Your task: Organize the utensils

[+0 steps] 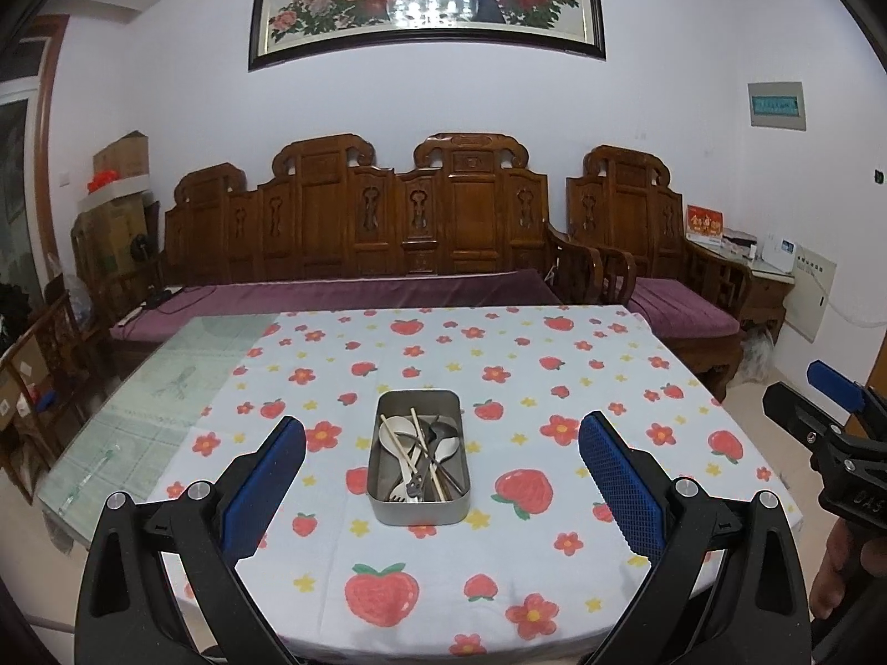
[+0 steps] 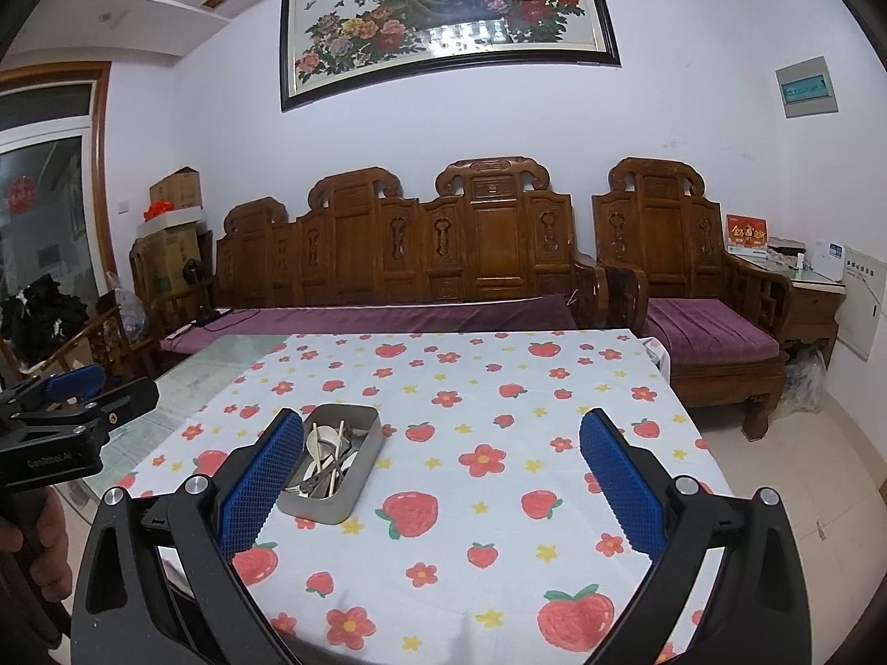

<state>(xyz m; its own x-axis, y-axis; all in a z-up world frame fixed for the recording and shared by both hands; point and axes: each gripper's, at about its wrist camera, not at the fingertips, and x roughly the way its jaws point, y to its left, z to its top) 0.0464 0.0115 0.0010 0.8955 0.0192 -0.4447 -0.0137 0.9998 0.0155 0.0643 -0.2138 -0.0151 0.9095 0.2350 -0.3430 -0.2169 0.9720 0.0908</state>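
A grey metal tin sits on the strawberry-print cloth. It holds a white ceramic spoon, metal spoons, a fork and wooden chopsticks, all jumbled. My left gripper hovers open over the near edge, the tin framed between its blue pads. My right gripper is open too, with nothing in it; the tin lies just inside its left pad. Each gripper shows at the edge of the other's view: right gripper, left gripper.
The cloth covers most of a glass-topped table; bare glass shows on the left. A carved wooden sofa and armchair with purple cushions stand behind. A hand grips the left gripper's handle. Cardboard boxes stand far left.
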